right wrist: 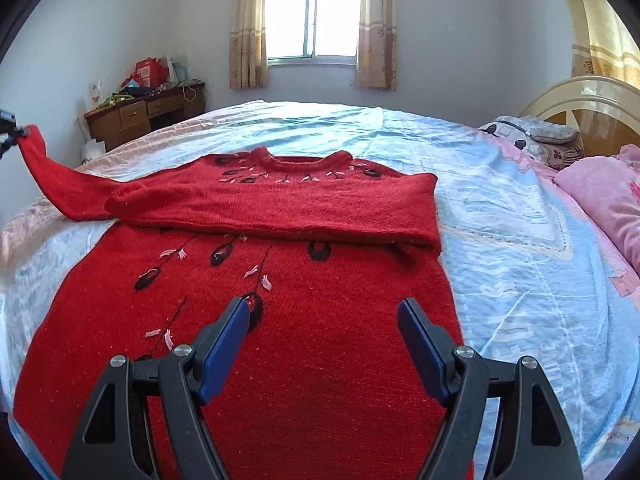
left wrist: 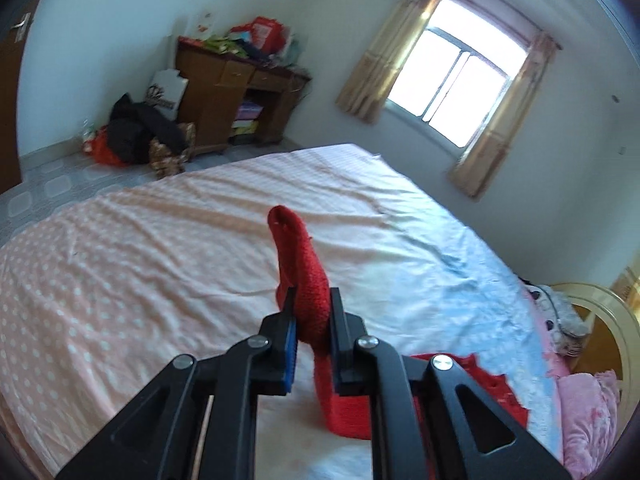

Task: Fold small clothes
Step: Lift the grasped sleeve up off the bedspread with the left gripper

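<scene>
One sleeve (left wrist: 306, 276) pinched in left hand-held gripper (left wrist: 312, 304), lifted.

The red knit sweater (right wrist: 280, 340) lies front-up on the bed. One sleeve (right wrist: 280, 208) is folded across its chest; the other sleeve (left wrist: 298, 256) is lifted off the bed.

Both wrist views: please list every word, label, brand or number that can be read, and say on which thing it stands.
No text can be read with certainty.
White paper bag beside the wooden desk: dark logo and a line of print, too blurred to read.
Red bag on top of the desk: pale markings, too blurred to read.
Red sweater: only flower and leaf patterns, no letters.
</scene>
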`<state>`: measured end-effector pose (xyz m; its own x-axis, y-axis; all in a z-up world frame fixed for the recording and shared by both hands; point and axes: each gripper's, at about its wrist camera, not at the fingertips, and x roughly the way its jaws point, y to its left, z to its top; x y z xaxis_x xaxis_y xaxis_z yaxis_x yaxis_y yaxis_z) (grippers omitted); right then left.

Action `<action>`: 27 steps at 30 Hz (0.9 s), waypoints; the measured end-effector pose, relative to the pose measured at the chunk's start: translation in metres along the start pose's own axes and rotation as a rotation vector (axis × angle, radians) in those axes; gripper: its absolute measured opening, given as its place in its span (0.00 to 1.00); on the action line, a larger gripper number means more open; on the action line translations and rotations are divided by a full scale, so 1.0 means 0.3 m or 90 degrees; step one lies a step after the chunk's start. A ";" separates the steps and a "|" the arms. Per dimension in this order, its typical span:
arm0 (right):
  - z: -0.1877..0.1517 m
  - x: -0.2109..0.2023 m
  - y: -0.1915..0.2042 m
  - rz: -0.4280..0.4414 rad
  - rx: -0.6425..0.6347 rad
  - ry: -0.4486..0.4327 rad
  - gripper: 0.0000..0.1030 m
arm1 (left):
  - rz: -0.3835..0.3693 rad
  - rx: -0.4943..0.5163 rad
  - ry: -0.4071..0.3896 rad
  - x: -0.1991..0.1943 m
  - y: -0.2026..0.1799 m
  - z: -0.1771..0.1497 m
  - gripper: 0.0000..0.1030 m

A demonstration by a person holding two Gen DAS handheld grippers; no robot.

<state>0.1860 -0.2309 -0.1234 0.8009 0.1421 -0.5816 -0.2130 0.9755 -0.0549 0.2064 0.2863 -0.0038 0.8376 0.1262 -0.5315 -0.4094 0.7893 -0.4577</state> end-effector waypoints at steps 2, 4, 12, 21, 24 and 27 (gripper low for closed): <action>0.003 -0.004 -0.006 -0.002 0.002 -0.003 0.75 | -0.023 0.013 -0.008 -0.024 -0.062 0.012 0.13; 0.005 -0.008 -0.012 -0.003 0.005 -0.006 0.75 | -0.046 0.027 -0.016 -0.046 -0.129 0.020 0.13; 0.019 -0.027 -0.046 -0.011 0.029 -0.024 0.75 | -0.106 0.053 -0.015 -0.052 -0.312 0.038 0.13; 0.025 -0.025 -0.102 -0.019 0.068 -0.026 0.75 | -0.162 0.089 0.000 -0.042 -0.546 0.003 0.13; 0.026 -0.024 -0.121 -0.024 0.080 -0.028 0.75 | -0.180 0.099 0.006 -0.040 -0.623 -0.017 0.13; 0.027 -0.022 -0.141 -0.031 0.094 -0.029 0.75 | -0.202 0.121 0.014 -0.035 -0.728 -0.054 0.13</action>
<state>0.1943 -0.2717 -0.1108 0.8332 0.0986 -0.5441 -0.0921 0.9950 0.0393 0.2810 0.1030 0.0902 0.9035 -0.1538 -0.4000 -0.0540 0.8851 -0.4622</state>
